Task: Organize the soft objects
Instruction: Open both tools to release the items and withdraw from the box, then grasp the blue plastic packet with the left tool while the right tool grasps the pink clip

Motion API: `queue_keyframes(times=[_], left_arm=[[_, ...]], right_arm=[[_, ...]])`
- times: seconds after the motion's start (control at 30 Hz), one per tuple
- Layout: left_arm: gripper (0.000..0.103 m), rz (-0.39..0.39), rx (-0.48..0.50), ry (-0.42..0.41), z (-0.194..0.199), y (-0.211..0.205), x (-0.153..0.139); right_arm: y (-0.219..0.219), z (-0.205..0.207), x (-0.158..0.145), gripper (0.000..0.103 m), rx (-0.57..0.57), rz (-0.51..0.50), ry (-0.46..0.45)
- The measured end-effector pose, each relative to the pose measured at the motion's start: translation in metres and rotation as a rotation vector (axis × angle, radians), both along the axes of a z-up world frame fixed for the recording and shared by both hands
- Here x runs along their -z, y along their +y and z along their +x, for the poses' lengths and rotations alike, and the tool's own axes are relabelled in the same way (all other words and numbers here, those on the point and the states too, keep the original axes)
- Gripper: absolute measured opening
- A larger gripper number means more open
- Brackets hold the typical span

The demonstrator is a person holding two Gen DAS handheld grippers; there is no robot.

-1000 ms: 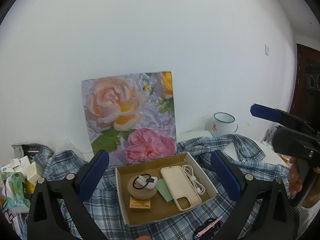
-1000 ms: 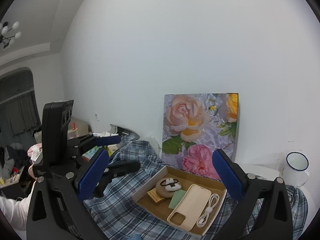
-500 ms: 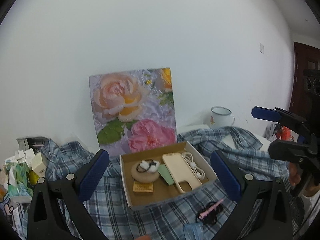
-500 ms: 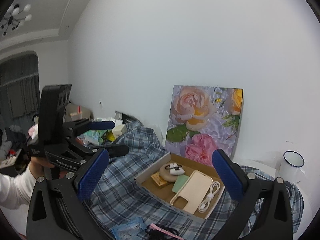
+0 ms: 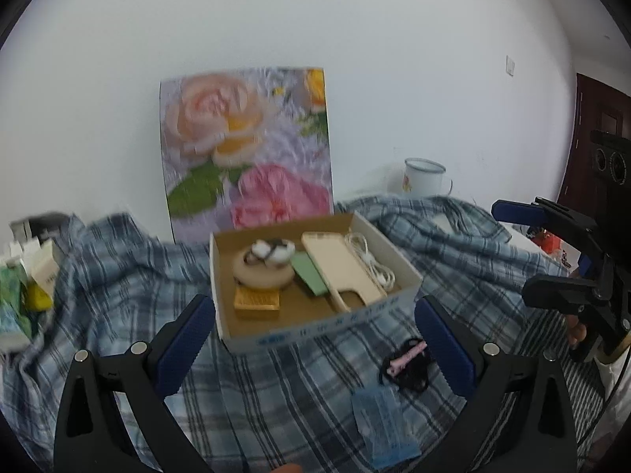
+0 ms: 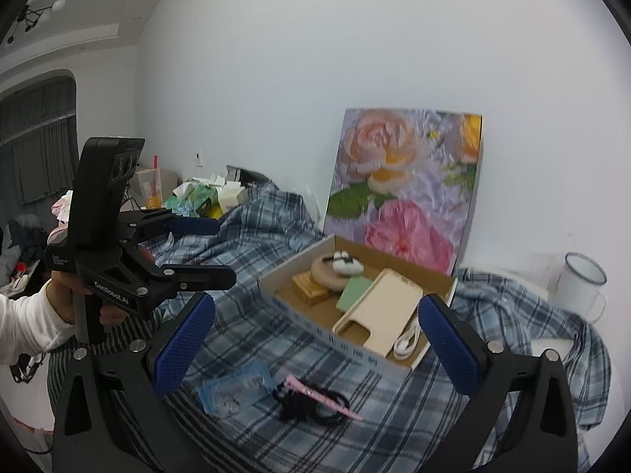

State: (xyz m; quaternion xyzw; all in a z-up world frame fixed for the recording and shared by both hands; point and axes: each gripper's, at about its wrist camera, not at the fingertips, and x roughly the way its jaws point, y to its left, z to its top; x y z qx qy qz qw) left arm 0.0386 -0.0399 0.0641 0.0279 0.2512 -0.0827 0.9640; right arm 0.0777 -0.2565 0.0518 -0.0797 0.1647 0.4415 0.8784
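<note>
A blue plaid shirt (image 5: 276,394) (image 6: 256,252) is spread over the surface. On it stands an open cardboard box (image 5: 315,335) (image 6: 335,341) holding a beige phone case (image 5: 339,264), a white cable, a round beige pad with earbuds, a green card and a small yellow box. In front of the box lie black hair ties with a pink clip (image 5: 406,358) (image 6: 311,398) and a blue packet (image 5: 384,429) (image 6: 236,388). My left gripper (image 5: 313,339) (image 6: 205,250) is open and empty, above the shirt. My right gripper (image 6: 315,341) (image 5: 516,252) is open and empty too.
A flower painting (image 5: 244,157) (image 6: 406,185) leans on the white wall behind the box. A white enamel mug (image 5: 424,177) (image 6: 581,285) stands at the right. Small boxes and packets (image 5: 27,276) (image 6: 205,197) pile at the left. A white sleeve (image 6: 27,327) shows.
Both grippers have drawn back from the box. The hair ties with the pink clip and the blue packet have come into view in front of it. Both stay open.
</note>
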Motion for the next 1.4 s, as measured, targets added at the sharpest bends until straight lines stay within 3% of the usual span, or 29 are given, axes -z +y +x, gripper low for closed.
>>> queue_keyframes(times=[0.3,0.6,0.67,0.73,0.9,1.07,1.23,1.4], left_arm=[[0.103,-0.037,0.05,0.096,0.005,-0.004,0.037],[0.102,-0.007,0.136,0.235,0.01,-0.022,0.071],[0.098,0.008,0.156,0.266,0.011,-0.027,0.077],[0.085,0.022,0.171,0.289,0.011,-0.031,0.081],[0.064,0.037,0.21,0.372,0.015,-0.037,0.096],[0.061,0.042,0.217,0.436,0.023,-0.038,0.106],[0.04,0.022,0.233,0.472,0.027,-0.035,0.112],[0.038,0.019,0.241,0.468,0.026,-0.035,0.111]], right_arm=[[0.002,0.017,0.027,0.103,0.034,-0.011,0.034],[0.0,0.027,0.043,0.103,0.042,-0.016,0.095],[0.001,0.029,0.045,0.103,0.041,-0.022,0.105],[0.003,0.03,0.047,0.103,0.04,-0.032,0.113],[0.006,0.031,0.049,0.103,0.031,-0.046,0.128],[0.009,0.032,0.051,0.103,0.027,-0.06,0.139],[0.012,0.033,0.054,0.103,0.018,-0.075,0.153],[0.03,0.037,0.067,0.103,-0.002,-0.171,0.196]])
